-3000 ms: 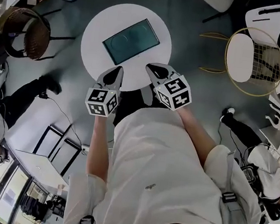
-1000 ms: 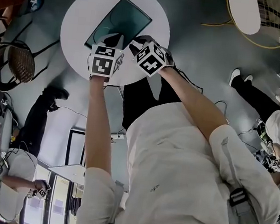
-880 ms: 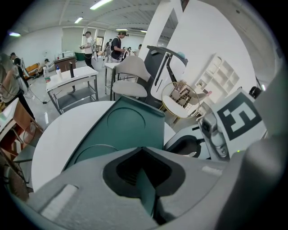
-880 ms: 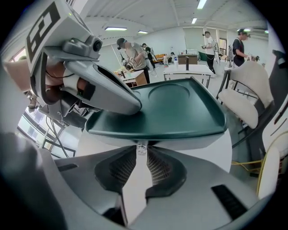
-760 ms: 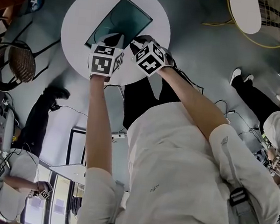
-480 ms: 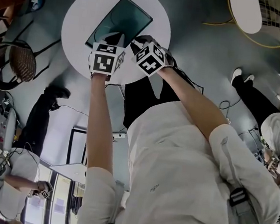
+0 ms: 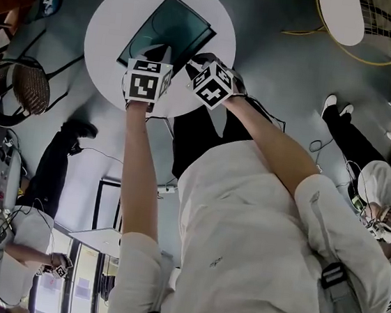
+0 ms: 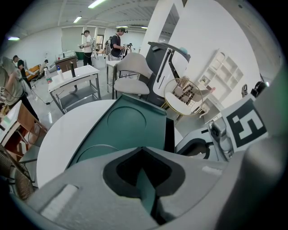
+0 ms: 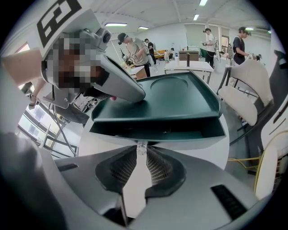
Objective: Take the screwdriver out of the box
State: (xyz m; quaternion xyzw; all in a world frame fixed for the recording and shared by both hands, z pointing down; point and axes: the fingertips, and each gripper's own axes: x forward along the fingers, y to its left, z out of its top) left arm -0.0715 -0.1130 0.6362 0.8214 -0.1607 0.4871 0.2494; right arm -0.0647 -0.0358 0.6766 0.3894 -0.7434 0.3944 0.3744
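A dark green flat box [image 7: 172, 25] lies on the round white table [image 7: 111, 34]. Its lid [image 9: 180, 101] is tilted up, leaving a dark gap above the base. My left gripper [image 7: 155, 48] is at the lid's near left edge and shut on the lid [image 8: 130, 126], with a green strip showing between its pads. My right gripper [image 9: 141, 150] is at the box's front lip. Its jaws have just been closing, and a small clear tab sits between the tips. No screwdriver shows in any view.
A gold wire chair [image 7: 362, 20] stands at the far right and a wicker chair [image 7: 22, 87] at the left. A white seat [image 9: 243, 101] is beside the table. Other people stand around, and cables lie on the floor.
Since three seconds ago both grippers have moved from the table's near edge to the box. Over the last second they barely shifted, and the lid's edge now stands slightly higher.
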